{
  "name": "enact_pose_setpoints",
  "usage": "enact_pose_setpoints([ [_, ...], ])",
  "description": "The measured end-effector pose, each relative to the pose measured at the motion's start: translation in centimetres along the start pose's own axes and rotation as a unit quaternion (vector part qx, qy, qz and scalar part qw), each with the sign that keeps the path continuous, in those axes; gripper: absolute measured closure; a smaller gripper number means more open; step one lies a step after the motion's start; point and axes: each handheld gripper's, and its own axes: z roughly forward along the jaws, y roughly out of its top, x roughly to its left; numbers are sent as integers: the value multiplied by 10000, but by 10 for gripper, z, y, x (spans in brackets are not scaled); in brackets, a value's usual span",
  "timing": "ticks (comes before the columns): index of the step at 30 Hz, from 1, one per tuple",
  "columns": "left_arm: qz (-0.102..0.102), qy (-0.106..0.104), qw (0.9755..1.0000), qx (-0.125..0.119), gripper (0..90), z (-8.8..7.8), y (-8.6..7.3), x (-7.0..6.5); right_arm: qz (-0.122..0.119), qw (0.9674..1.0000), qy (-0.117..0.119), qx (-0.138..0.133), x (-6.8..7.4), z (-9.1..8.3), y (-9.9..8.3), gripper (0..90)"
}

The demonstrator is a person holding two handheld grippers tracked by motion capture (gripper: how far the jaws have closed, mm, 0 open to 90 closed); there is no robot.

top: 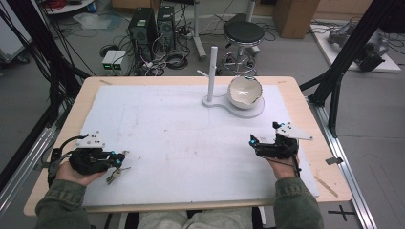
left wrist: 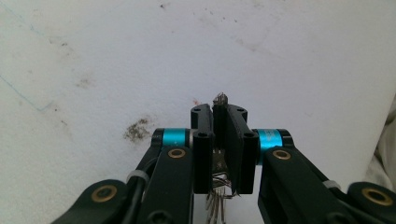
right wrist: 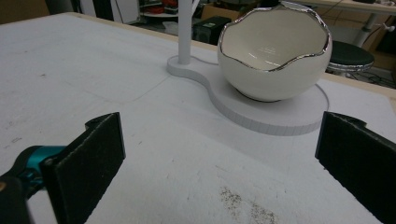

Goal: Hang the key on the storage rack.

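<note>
Two grippers: left gripper (top: 125, 155) clamps one key bunch (top: 116, 174); right gripper (top: 265, 139) gapes empty near one bowl (top: 245, 92).

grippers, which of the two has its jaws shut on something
The left gripper: its jaws are clamped on a bunch of keys. The right gripper has its jaws wide apart with nothing between them, facing the bowl.

Black tongs (left wrist: 220, 140) with turquoise bands, silvery keys (top: 116, 174), white silver-rimmed bowl (right wrist: 274, 53), white stand (right wrist: 261, 109)
</note>
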Motion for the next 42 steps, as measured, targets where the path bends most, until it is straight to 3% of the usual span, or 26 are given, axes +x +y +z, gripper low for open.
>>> enact_pose_setpoints([
  [8,39,46,9998,-164,815,-6,14,2,-90,10000,-25,25,0,1,0,4],
  [20,131,276,9994,-177,815,-8,50,8,-91,9999,19,47,2,2,0,5],
  [29,55,357,9990,-263,817,-6,76,13,-75,9999,-3,67,2,2,0,5],
  [33,39,343,9988,-341,878,-8,88,14,-90,10000,4,38,1,2,0,4],
  [38,222,376,9985,-332,879,-7,102,13,-65,10000,11,48,1,1,0,5],
  [42,257,313,9986,-331,879,-4,113,14,-87,10000,21,32,1,1,0,5],
])
